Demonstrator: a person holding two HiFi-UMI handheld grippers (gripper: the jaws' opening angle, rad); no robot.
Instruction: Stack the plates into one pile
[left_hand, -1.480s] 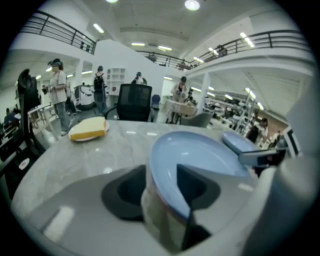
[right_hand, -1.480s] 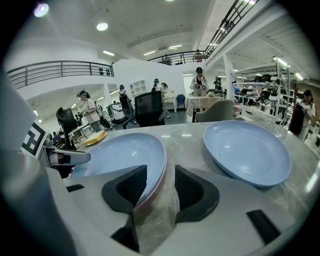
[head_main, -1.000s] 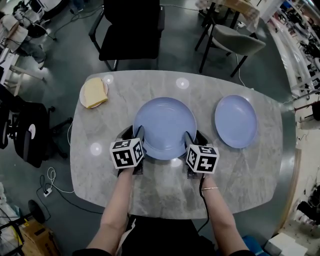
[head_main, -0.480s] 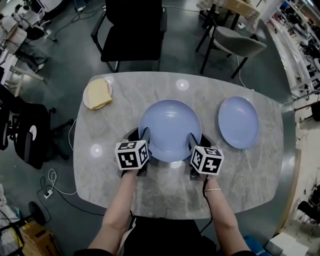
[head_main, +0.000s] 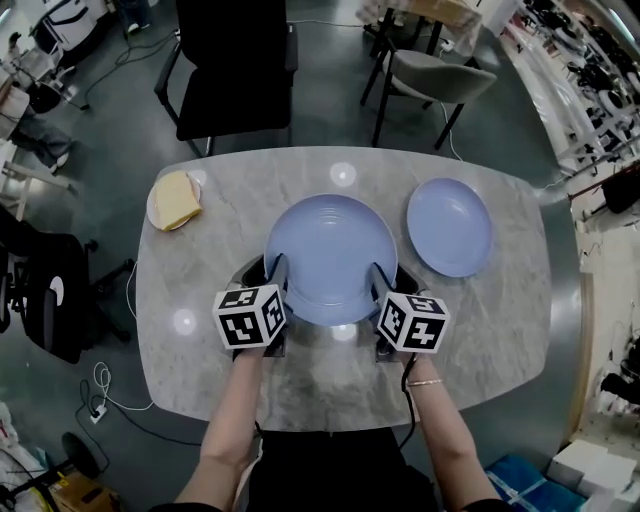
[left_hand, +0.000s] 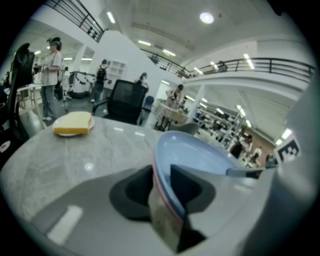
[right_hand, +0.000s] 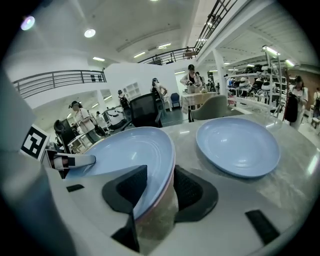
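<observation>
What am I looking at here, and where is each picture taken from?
No robot: a person holds two two-jaw grippers. The overhead picture comes from a camera on the person's head, looking down at a table. The other two come from cameras riding on the grippers. The left gripper, whose jaws have just been closing, and the right gripper each clamp the rim of the big plate. A second plate lies to its right; a small plate with a yellow slice sits far left.

Plate (head_main: 330, 245) at table (head_main: 480, 330) centre, second plate (head_main: 449, 226) right, food dish (head_main: 172, 201) far left
</observation>
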